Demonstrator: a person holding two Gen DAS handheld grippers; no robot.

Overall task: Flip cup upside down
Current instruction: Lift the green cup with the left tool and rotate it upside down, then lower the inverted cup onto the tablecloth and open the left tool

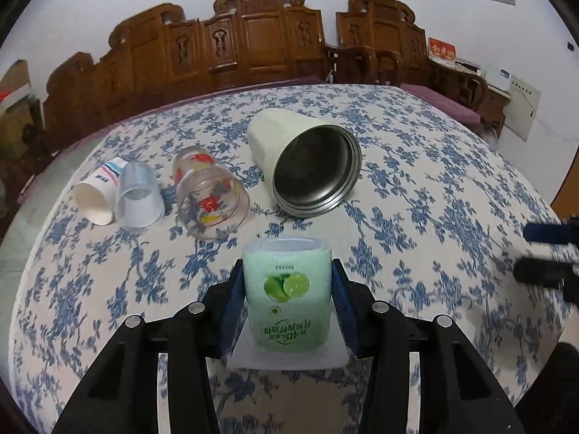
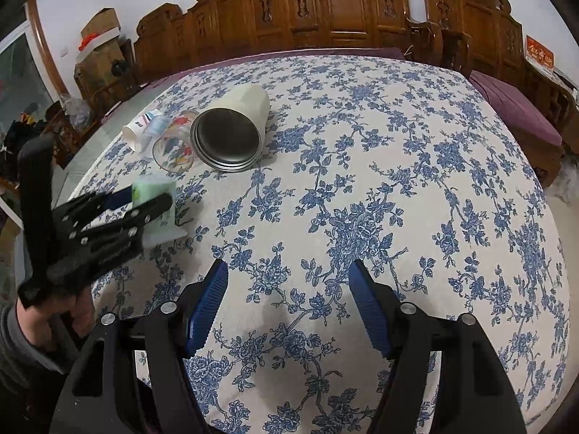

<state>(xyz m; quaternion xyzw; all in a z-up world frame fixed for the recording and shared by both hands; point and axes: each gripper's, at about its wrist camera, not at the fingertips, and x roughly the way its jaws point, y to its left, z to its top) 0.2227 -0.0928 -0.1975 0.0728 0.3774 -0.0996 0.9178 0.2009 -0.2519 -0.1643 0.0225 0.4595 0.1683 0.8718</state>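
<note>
My left gripper (image 1: 287, 271) is shut on a green lime-print cup (image 1: 287, 289), held upside down with its wide rim low over the table; it also shows in the right wrist view (image 2: 153, 202). Beyond it several cups lie on their sides: a big cream tumbler with a steel inside (image 1: 307, 161), a printed glass (image 1: 210, 195), a clear plastic cup (image 1: 139, 195) and a striped paper cup (image 1: 97, 195). My right gripper (image 2: 289, 303) is open and empty above the cloth, to the right of the left gripper.
The round table carries a blue-flower cloth (image 2: 380, 181). Carved wooden chairs (image 1: 253, 43) stand behind it, and a purple cushioned seat (image 2: 514, 112) is at the right. Boxes and clutter (image 2: 97, 43) stand at the far left.
</note>
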